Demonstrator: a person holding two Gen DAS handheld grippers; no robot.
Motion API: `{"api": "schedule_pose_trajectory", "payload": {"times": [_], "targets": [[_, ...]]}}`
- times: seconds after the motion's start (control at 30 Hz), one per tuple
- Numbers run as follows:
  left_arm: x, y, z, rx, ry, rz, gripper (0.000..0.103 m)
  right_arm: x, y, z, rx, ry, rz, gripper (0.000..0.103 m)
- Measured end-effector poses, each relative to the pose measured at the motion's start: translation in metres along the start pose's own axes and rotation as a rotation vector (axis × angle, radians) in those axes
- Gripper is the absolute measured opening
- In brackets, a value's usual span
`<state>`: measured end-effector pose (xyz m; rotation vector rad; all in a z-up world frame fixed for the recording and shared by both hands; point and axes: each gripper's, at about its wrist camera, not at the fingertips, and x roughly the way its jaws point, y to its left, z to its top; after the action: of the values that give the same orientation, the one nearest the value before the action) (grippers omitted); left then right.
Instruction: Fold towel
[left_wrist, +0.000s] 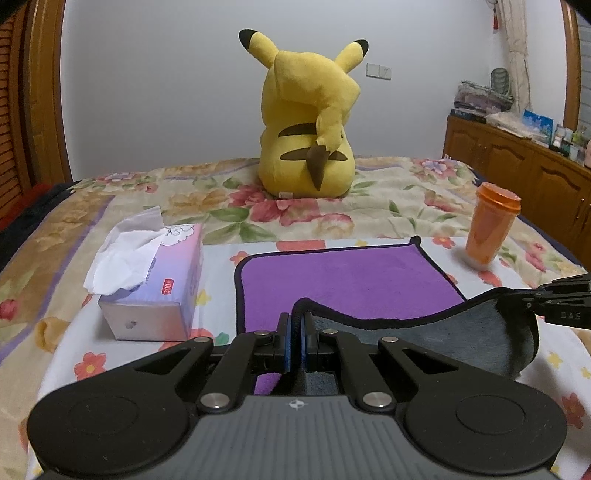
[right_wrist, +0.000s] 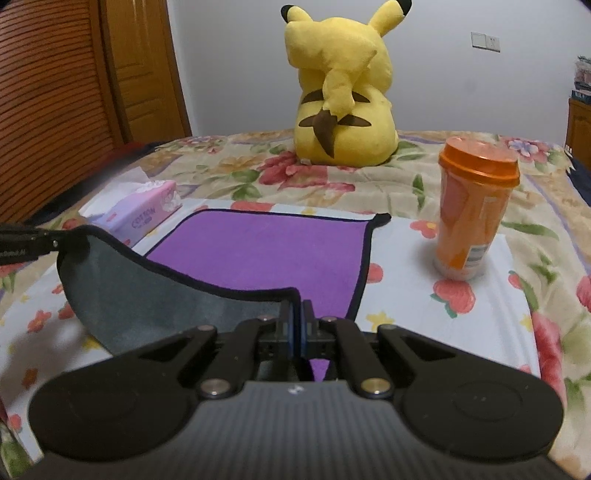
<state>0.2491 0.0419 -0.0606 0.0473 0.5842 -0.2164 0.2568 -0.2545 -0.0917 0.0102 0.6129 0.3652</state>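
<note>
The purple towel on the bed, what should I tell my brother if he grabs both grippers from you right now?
Left gripper: shut on the near left corner of the purple microfibre towel with grey underside.
Right gripper: shut on the near right corner.
Near edge is lifted, grey side showing; the far half lies flat on the flowered bedspread.
Tissue box sits left, orange lidded cup right.
Left to do: carry both corners to the far edge, lay down, release.
</note>
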Motion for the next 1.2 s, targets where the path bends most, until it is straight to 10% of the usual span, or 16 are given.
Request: {"api": "schedule_pose_trajectory", "payload": {"times": [1.2], "targets": [[0.035, 0.017, 0.056, -0.016, -0.105, -0.013, 0.008, 0.035, -0.005, 0.051, -0.156, -0.118, -0.081, 0.004]]}}
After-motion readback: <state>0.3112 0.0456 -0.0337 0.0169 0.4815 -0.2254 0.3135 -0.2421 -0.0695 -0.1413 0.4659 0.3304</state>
